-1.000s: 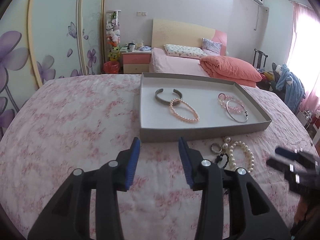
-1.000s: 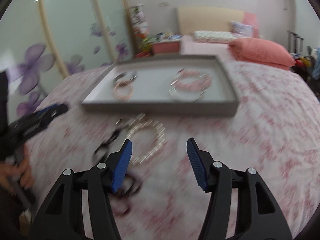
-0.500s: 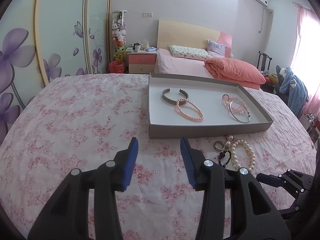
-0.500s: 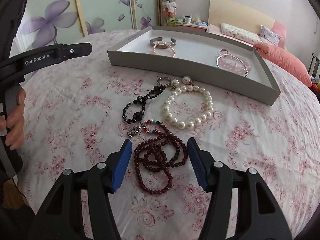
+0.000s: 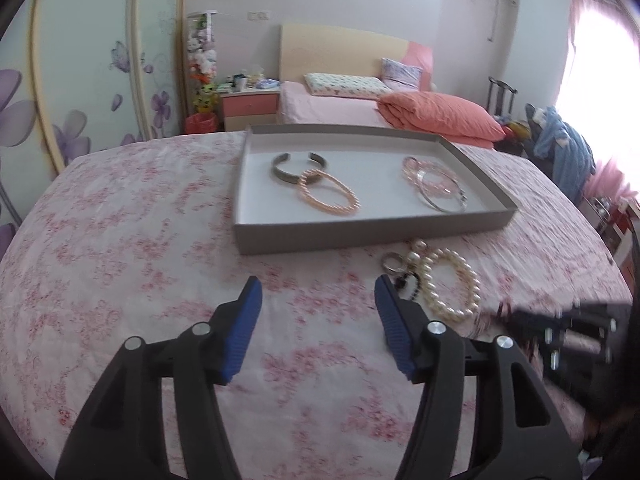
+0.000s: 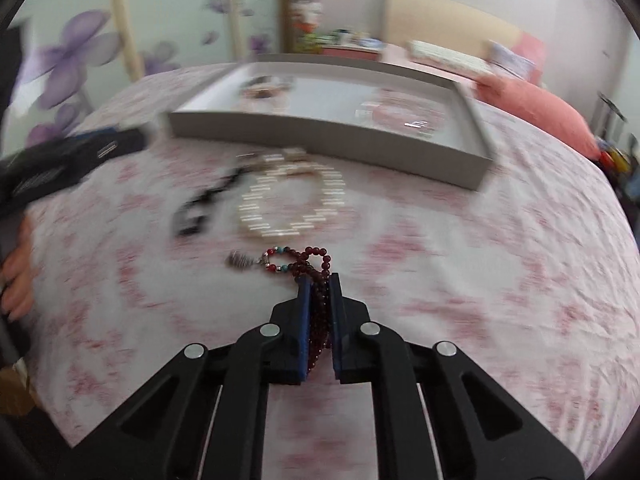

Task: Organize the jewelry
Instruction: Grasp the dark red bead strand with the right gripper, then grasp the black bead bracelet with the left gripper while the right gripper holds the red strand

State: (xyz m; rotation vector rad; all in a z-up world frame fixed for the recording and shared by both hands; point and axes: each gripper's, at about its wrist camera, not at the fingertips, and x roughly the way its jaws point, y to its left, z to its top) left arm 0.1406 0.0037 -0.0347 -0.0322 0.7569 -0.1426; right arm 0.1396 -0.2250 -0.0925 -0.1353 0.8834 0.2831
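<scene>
Right claw (image 6: 319,280) takes the red beads (image 6: 316,268) off the bed (image 6: 500,280).
Its jaws have just closed on the strand, gripping it; the left claw (image 5: 318,300), just widened, is open and empty. Beads can go next to the tray (image 6: 328,136).

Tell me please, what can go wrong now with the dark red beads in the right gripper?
The right gripper has just closed on the dark red bead bracelet, but its loops and charm hang outside the jaws, so strands might slip or snag. Carrying it over the tray, it could catch the rim.
</scene>
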